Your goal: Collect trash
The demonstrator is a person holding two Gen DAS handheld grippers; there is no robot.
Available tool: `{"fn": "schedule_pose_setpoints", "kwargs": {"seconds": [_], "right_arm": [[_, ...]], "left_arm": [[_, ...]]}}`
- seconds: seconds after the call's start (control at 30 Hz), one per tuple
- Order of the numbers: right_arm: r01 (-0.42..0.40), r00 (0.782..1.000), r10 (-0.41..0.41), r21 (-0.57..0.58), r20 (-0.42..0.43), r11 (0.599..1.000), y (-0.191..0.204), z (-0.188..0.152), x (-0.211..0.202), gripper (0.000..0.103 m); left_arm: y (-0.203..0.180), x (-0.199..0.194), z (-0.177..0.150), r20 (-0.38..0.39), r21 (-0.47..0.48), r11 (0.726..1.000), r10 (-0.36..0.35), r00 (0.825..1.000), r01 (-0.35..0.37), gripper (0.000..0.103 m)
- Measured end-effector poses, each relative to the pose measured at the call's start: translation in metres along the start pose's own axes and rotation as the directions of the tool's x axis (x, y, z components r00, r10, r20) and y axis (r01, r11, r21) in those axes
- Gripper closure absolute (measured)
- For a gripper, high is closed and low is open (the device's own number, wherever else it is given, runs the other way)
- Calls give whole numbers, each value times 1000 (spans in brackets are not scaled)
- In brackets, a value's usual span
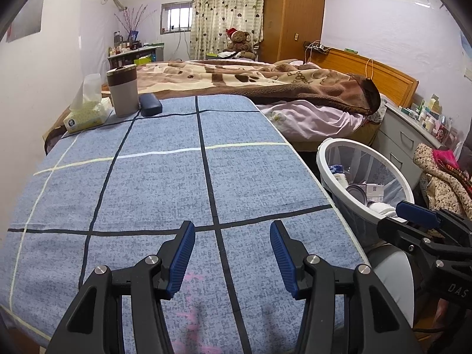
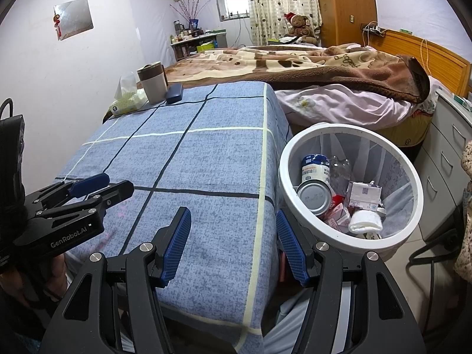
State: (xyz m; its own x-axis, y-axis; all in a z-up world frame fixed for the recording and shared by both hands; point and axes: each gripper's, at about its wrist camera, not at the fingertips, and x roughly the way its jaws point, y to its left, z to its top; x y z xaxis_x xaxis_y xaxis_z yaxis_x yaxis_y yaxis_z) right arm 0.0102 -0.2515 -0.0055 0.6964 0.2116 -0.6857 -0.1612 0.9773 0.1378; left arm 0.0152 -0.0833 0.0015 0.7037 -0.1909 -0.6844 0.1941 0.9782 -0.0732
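Both grippers hung empty with fingers apart: the left gripper [image 1: 233, 253] over the bare blue desk [image 1: 165, 177], the right gripper [image 2: 233, 242] at its edge. The collected trash lay in the white bin [image 2: 413, 177] at right of frame. Mistaking the tissue box [image 1: 88, 115], tumbler [image 1: 122, 91] or case [image 1: 151, 104] at upper left for trash seemed the main risk.

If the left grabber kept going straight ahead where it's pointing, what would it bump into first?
Probably the blue checked tablecloth. The left gripper is open, empty and tilted down at it, with nothing in between. The cup and tissue box sit much farther back, off to the left.
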Motion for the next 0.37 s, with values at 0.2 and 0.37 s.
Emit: {"fn": "schedule_pose_setpoints", "kwargs": {"seconds": [0.2, 0.37], "right_arm": [[-2, 1000, 2, -2, 1, 1000, 0, -1, 1, 41], [-2, 1000, 2, -2, 1, 1000, -1, -1, 1, 41]], "left_arm": [[-1, -2, 0, 6, 2, 1000, 10, 1000, -10, 50], [-4, -3, 0, 8, 6, 1000, 20, 1000, -20, 50]]}}
